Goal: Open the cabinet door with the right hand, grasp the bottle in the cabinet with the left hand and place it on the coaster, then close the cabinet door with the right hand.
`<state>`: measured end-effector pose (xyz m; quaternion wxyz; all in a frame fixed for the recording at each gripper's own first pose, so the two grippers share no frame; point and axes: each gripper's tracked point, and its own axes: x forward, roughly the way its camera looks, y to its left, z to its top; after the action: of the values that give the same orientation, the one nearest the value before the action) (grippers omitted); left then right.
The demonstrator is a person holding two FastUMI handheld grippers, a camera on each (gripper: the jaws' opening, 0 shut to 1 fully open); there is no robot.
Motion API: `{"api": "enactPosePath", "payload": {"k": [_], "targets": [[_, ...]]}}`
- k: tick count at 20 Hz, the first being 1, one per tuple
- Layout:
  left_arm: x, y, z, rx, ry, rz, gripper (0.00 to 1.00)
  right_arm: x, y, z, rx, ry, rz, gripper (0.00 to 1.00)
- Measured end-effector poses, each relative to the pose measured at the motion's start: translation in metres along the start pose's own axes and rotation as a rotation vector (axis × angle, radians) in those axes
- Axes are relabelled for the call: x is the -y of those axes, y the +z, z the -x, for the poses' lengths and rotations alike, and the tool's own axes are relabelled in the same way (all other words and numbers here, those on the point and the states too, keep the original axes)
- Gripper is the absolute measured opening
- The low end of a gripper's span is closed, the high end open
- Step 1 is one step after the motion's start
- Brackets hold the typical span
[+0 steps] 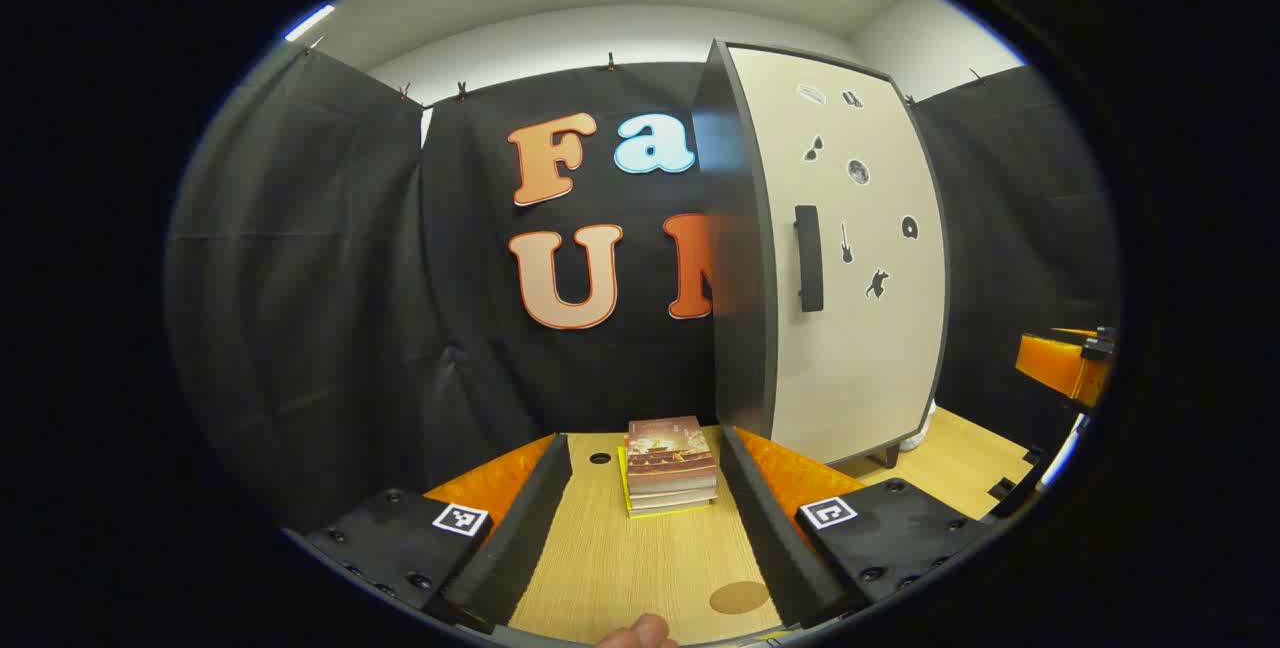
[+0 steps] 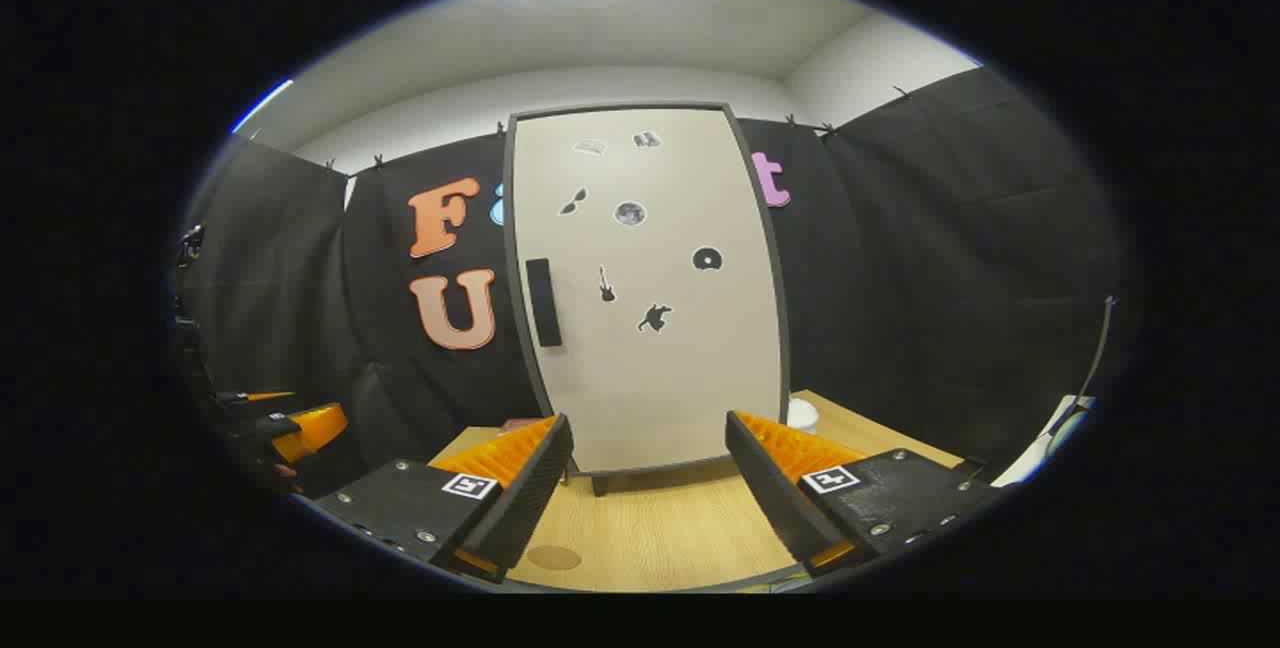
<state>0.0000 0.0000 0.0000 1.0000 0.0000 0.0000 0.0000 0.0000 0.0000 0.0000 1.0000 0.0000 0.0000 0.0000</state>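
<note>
At inspection the cabinet door (image 2: 645, 288) stood shut, its dark handle (image 2: 543, 301) on the door's left edge and untouched; the bottle was therefore judged to be inside the cabinet, unseen; the coaster (image 1: 739, 596) lay flat on the bench (image 1: 640, 568), near the left tongs (image 1: 645, 518) and before a stack of books (image 1: 670, 463).

Both pairs stood with fingers spread wide and nothing between them; the right tongs (image 2: 650, 488) hung well short of the door, facing its middle rather than the handle.

Risks noted: the right tongs, approaching on this line, would likely meet flat panel and push the cabinet instead of catching the handle; a slim handle might slip from a shallow pinch; the door, swinging on what appeared to be right-hand hinges, though these were not clearly visible, could sweep toward a white object (image 2: 802, 415) beside the cabinet base; the books sat close to the coaster and could be knocked when the bottle is set down.
</note>
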Motion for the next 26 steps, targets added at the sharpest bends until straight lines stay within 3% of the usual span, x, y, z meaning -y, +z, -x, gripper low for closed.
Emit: {"api": "enactPosePath", "payload": {"k": [4,8,17,19,26], "targets": [[-0.001,-0.006,-0.001,-0.009,0.009,-0.001,1.00,0.000,0.003,-0.003,0.001,0.002,0.015,0.95],[0.000,-0.007,-0.004,-0.010,0.009,0.000,0.94,0.000,0.005,-0.002,0.002,0.007,0.011,0.95],[-0.004,-0.008,-0.004,-0.004,0.010,-0.003,1.00,-0.004,0.004,-0.006,-0.003,0.013,0.005,0.95],[-0.008,-0.010,-0.006,-0.006,0.013,0.000,0.97,-0.008,0.004,-0.011,-0.007,0.021,0.001,0.95],[-0.029,-0.028,-0.014,-0.030,0.029,0.014,0.97,-0.042,0.023,-0.068,0.003,0.091,-0.048,0.95]]}}
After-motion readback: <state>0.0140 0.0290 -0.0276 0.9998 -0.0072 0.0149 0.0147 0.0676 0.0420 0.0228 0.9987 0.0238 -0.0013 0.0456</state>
